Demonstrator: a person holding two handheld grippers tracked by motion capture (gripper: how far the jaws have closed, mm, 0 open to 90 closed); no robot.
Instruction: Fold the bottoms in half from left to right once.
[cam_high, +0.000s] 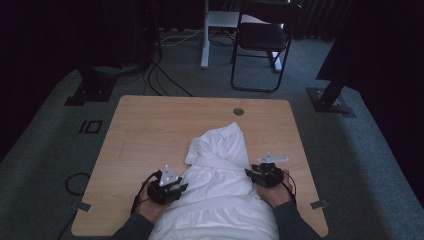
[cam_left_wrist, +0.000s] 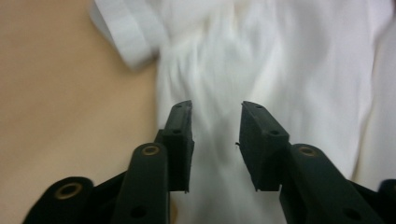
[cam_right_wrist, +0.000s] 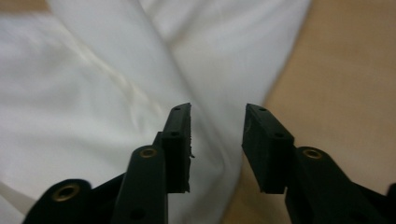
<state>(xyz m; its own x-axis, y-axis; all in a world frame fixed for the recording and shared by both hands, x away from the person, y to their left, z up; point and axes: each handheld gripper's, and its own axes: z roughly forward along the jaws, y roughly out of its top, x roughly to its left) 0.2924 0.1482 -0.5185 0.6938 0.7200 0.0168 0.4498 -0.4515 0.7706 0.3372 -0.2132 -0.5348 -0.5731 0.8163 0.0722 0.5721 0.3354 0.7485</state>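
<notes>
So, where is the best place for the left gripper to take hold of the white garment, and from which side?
Probably the white garment is best gripped at its left edge, beside the left gripper, coming in from the table's bare left side. The cloth ends there on the wooden table, so one jaw could slide under the hem. Both grippers' jaws stand open, gripping nothing.

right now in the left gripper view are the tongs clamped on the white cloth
No, the left tongs stand apart with a clear gap between their jaws, and the white cloth lies beyond them, pinched by neither jaw.
</notes>
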